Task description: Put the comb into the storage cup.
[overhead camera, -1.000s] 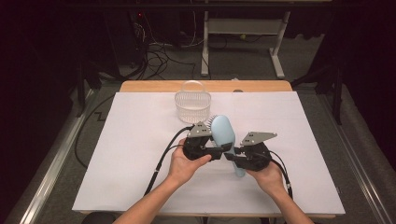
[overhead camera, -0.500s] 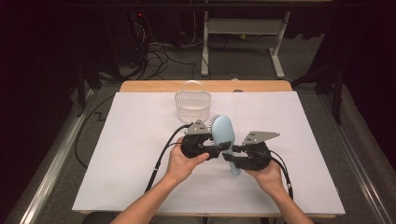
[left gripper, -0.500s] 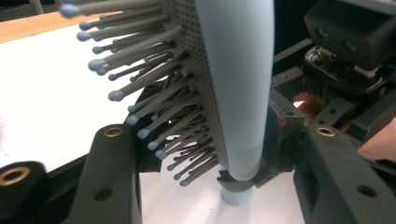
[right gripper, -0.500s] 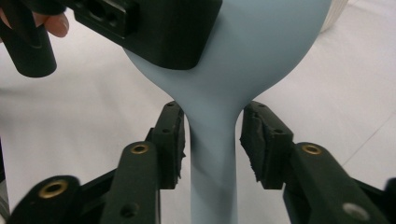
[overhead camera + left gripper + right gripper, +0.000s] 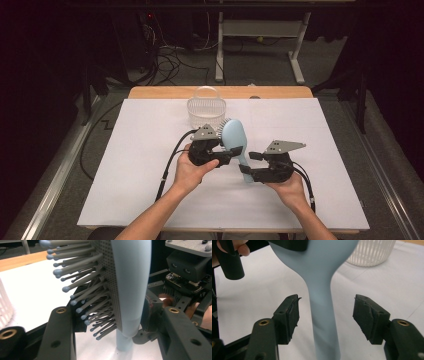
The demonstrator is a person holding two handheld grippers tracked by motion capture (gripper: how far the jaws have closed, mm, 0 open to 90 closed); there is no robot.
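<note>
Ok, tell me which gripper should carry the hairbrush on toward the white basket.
Left. The left gripper is shut on the hairbrush head, nearer the basket; the right gripper has just been opening, pads clear of the handle.

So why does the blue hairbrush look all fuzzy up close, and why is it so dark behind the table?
In the right gripper view the hairbrush sits too near the lens, so its edges blur. In the left gripper view its nearest bristles go soft too. In the high view light falls on the white table, leaving the room behind dim.
</note>
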